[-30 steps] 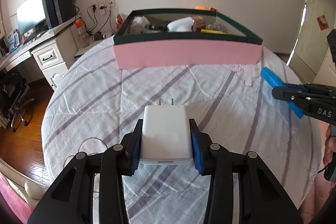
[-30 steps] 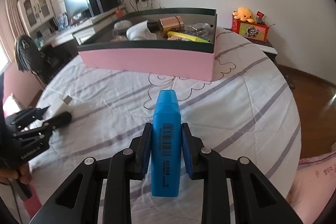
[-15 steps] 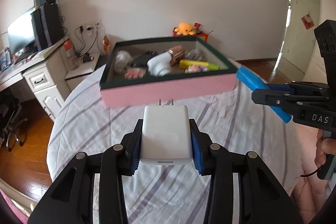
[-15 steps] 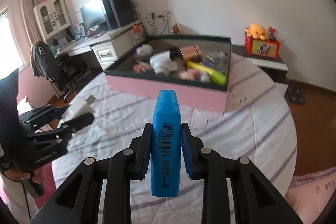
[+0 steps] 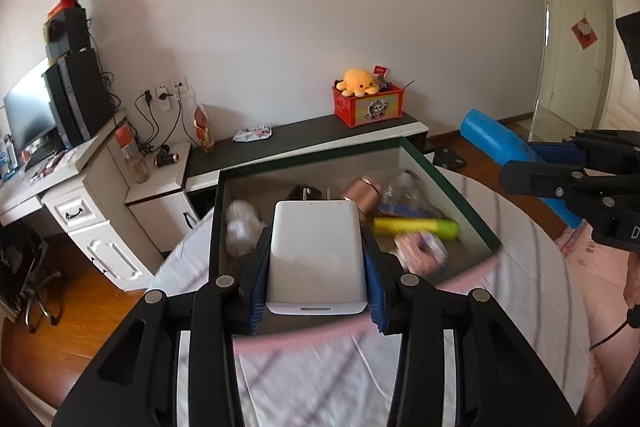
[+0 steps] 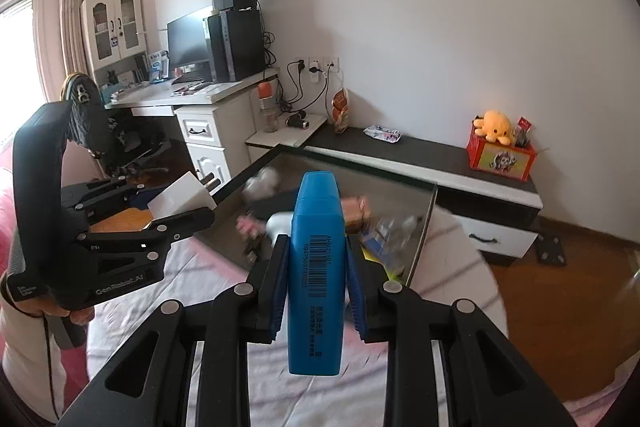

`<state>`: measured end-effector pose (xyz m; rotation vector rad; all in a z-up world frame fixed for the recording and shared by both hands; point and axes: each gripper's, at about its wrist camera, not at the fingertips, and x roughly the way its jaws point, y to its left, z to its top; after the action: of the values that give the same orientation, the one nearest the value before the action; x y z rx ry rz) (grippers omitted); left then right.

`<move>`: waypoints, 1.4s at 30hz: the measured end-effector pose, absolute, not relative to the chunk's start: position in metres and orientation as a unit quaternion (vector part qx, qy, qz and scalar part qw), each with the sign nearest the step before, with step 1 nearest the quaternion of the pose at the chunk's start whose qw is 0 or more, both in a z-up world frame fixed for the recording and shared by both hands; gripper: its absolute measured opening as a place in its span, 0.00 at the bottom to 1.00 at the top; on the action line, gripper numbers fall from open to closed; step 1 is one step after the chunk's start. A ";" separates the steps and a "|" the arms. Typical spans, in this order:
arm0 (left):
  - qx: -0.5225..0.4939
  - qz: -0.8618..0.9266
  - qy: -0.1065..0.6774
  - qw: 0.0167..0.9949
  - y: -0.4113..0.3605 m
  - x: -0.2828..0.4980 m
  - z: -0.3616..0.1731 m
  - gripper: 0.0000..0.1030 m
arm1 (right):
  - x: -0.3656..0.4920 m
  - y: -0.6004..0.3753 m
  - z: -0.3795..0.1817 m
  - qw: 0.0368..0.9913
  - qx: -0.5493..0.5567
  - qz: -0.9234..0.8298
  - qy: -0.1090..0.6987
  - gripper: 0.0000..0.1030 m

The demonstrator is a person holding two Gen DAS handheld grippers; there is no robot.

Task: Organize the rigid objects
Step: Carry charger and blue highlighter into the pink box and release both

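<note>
My left gripper point(image 5: 316, 251) is shut on a white plug charger point(image 5: 316, 259), prongs pointing forward, held above the near wall of the pink box point(image 5: 472, 273) with dark green rim. My right gripper point(image 6: 316, 259) is shut on a blue highlighter pen point(image 6: 318, 267) with a barcode, raised over the near part of the same box point(image 6: 420, 251). Inside the box lie a yellow marker point(image 5: 416, 227), a copper cylinder point(image 5: 362, 193), a white item point(image 5: 240, 227) and other small things, blurred. Each gripper shows in the other's view: the left gripper point(image 6: 200, 205) at the left, the right gripper point(image 5: 516, 163) at the right.
The box sits on a bed with a white striped sheet point(image 5: 320, 379). Behind stands a low black-topped cabinet point(image 5: 304, 139) with a red box and an orange plush octopus point(image 5: 358, 81). A white desk point(image 6: 200, 115) with monitor and computer stands at the left. A hand point(image 6: 52, 311) holds the left gripper's handle.
Both grippers have risen and moved forward toward the box, each keeping its object. The box's inside now lies just below and ahead of them.
</note>
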<state>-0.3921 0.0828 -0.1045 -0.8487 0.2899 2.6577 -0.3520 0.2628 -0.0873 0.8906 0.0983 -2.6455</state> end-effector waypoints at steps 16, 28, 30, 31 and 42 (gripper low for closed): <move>-0.407 0.894 0.140 0.126 0.110 -0.554 -0.166 0.39 | -0.513 0.244 -0.152 0.163 0.420 -0.890 0.073 0.27; -0.431 0.878 0.158 0.135 0.125 -0.569 -0.184 0.39 | -0.550 0.239 -0.179 0.113 0.452 -0.874 0.139 0.27; -0.428 0.879 0.157 0.143 0.130 -0.565 -0.183 0.39 | -0.547 0.249 -0.179 0.109 0.455 -0.874 0.132 0.27; -0.430 0.876 0.158 0.148 0.132 -0.565 -0.184 0.39 | -0.544 0.251 -0.178 0.106 0.455 -0.874 0.135 0.27; -0.437 0.868 0.176 0.157 0.154 -0.557 -0.189 0.40 | -0.542 0.251 -0.188 0.113 0.469 -0.868 0.118 0.27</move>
<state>-0.5567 0.1540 -0.1888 -1.2497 0.5051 2.4850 -0.5415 0.2512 -0.1879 1.3768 0.3455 -2.5460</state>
